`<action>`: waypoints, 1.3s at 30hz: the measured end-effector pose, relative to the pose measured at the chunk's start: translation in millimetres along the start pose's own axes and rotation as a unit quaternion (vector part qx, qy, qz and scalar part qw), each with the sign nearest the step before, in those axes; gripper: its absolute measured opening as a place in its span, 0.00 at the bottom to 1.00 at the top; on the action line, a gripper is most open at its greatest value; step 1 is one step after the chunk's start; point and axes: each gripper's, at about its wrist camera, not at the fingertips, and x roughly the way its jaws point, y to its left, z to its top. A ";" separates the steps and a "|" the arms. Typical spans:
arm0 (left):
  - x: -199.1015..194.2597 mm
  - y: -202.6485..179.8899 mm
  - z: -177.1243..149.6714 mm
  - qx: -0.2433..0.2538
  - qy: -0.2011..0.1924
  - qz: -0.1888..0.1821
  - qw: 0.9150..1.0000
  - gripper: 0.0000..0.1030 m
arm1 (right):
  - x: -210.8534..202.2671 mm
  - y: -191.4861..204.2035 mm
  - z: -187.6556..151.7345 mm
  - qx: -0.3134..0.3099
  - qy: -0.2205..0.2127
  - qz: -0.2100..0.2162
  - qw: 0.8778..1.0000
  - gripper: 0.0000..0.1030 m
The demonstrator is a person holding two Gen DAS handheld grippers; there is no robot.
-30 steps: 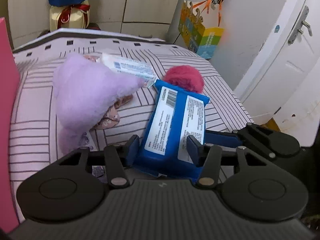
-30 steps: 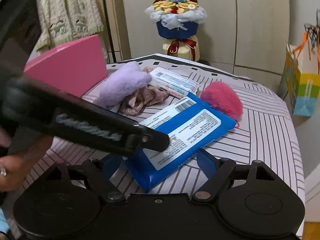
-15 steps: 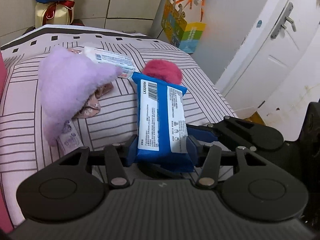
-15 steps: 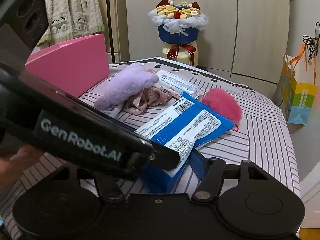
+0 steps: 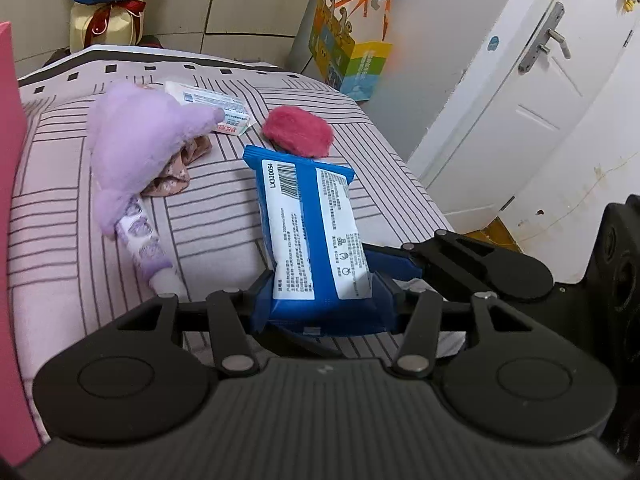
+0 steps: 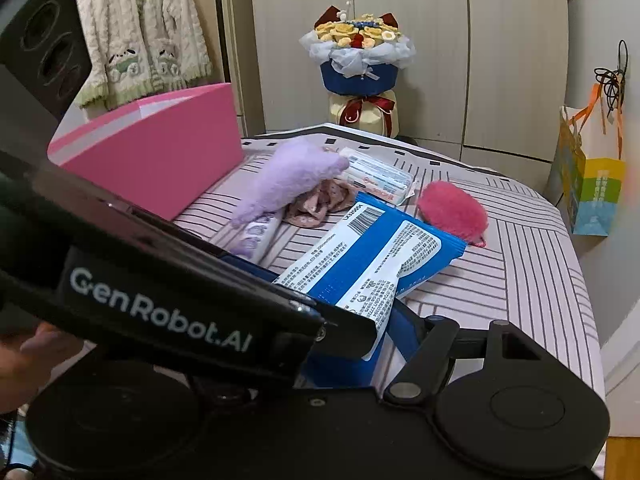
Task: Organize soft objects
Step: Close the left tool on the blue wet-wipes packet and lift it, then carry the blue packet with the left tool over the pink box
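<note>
Blue wipes pack [image 5: 312, 232] lengthwise, pointing away from left claw [image 5: 320, 304].

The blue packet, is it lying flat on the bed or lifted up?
Lifted at one end. The left claw pinches the blue packet at its near end, tilting it; its far end looks down by the pink pom-pom.

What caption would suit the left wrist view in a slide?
Left gripper lifts one end of a blue wipes pack off the striped bed cover.
</note>
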 end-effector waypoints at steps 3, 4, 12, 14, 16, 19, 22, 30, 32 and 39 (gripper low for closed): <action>-12.6 -1.3 -9.2 -0.003 -0.002 -0.007 1.000 0.50 | -10.8 9.0 -4.2 0.001 -0.003 0.005 1.000 0.75; -18.0 -1.6 -13.3 -0.005 -0.002 -0.010 1.000 0.50 | -14.5 11.9 -6.1 0.002 -0.004 0.007 1.000 0.75; -51.9 -7.1 -46.3 -0.002 0.005 -0.029 1.000 0.50 | -48.3 44.3 -22.9 -0.008 0.006 0.014 1.000 0.75; -59.0 -7.3 -53.1 -0.006 0.010 -0.032 0.999 0.50 | -55.6 53.1 -26.6 -0.013 0.010 0.017 1.000 0.75; -66.9 -7.3 -59.4 -0.008 0.012 -0.031 0.999 0.50 | -63.1 63.9 -28.4 -0.024 0.009 0.016 1.000 0.75; -81.1 -7.7 -67.5 -0.009 0.011 -0.031 0.999 0.50 | -73.7 76.3 -29.0 -0.032 0.009 0.020 0.999 0.74; -95.4 -9.1 -74.5 -0.008 0.007 -0.026 1.000 0.50 | -82.4 86.3 -29.1 -0.038 0.006 0.028 0.999 0.74; -130.1 -12.4 -88.4 -0.006 -0.001 -0.014 1.000 0.50 | -103.2 116.9 -27.5 -0.058 0.000 0.036 0.998 0.74; -140.7 -14.3 -91.8 -0.004 -0.007 -0.010 1.000 0.50 | -110.3 125.9 -26.8 -0.067 -0.006 0.036 0.997 0.74; -178.3 -17.4 -98.9 -0.006 -0.024 0.006 1.000 0.50 | -130.2 154.8 -16.6 -0.093 -0.019 0.042 0.995 0.74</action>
